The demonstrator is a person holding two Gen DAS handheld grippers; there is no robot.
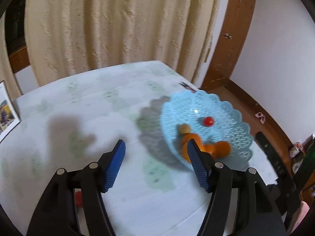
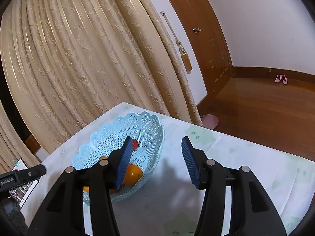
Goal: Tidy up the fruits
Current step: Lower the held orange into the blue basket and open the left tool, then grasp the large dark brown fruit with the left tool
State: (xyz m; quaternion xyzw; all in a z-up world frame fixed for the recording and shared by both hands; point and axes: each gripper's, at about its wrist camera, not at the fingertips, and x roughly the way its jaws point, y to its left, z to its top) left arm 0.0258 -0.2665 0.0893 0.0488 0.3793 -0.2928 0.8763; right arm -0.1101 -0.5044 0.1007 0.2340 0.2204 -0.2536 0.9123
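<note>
A light blue lattice basket (image 1: 234, 116) stands on the table near its right edge. In it lie a small red fruit (image 1: 208, 121), a small tan fruit (image 1: 184, 128) and orange fruits (image 1: 223, 147). My left gripper (image 1: 156, 143) hovers open over the cloth just left of the basket, with nothing between its blue pads. Its right finger hides part of an orange fruit. The right wrist view shows the same basket (image 2: 145, 122) with an orange fruit (image 2: 133, 174) and the red fruit (image 2: 135, 144). My right gripper (image 2: 156, 139) is open and empty above the basket's right rim.
A white cloth with pale green prints (image 1: 98, 106) covers the table. A printed booklet (image 1: 6, 110) lies at the far left. Something red (image 1: 78, 198) shows under my left gripper. Cream curtains (image 1: 118, 23) hang behind the table, and a wooden floor (image 2: 265, 106) drops away on the right.
</note>
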